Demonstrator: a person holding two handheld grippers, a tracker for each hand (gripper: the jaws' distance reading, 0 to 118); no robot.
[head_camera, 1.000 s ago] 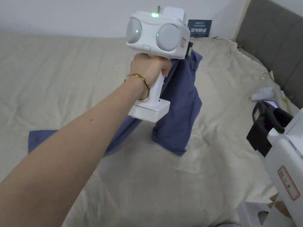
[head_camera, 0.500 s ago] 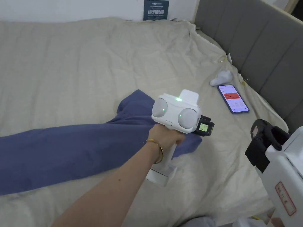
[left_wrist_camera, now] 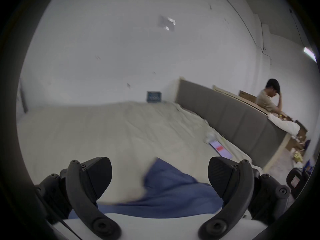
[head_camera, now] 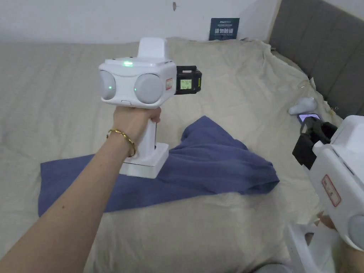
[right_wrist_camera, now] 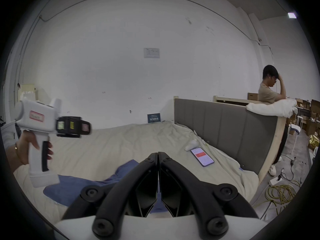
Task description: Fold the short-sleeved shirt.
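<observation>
On the beige bed sheet (head_camera: 220, 227), from the head view: blue shirt (head_camera: 199, 170) lying loosely spread, rumpled, one rounded lobe bunched toward the phone (head_camera: 308, 116) side, long flat edge stretching away from it. Left gripper (head_camera: 188, 80) raised above the shirt, clear of the cloth. Right gripper (head_camera: 312, 144) low at the near edge, on the phone side of the shirt, touching nothing; jaw state hard to read from here for either.

Over to the left gripper view: left gripper (left_wrist_camera: 159, 178) with jaws spread wide, empty, blue shirt (left_wrist_camera: 166, 191) lying below and between them, phone (left_wrist_camera: 220, 149) beyond on the sheet.

Now the right gripper view: right gripper (right_wrist_camera: 158, 154) jaws pressed together, nothing between them, shirt (right_wrist_camera: 78, 188) spread under and past them, left gripper (right_wrist_camera: 85, 126) up over its far end.

Judging the cloth: light, limp, no stiffness, likely to sag and drag across the sheet if lifted by one point. Best grabbed at hem corners or shoulder seams, a pinch through both layers near an edge, one gripper per corner to keep the fold line straight.
</observation>
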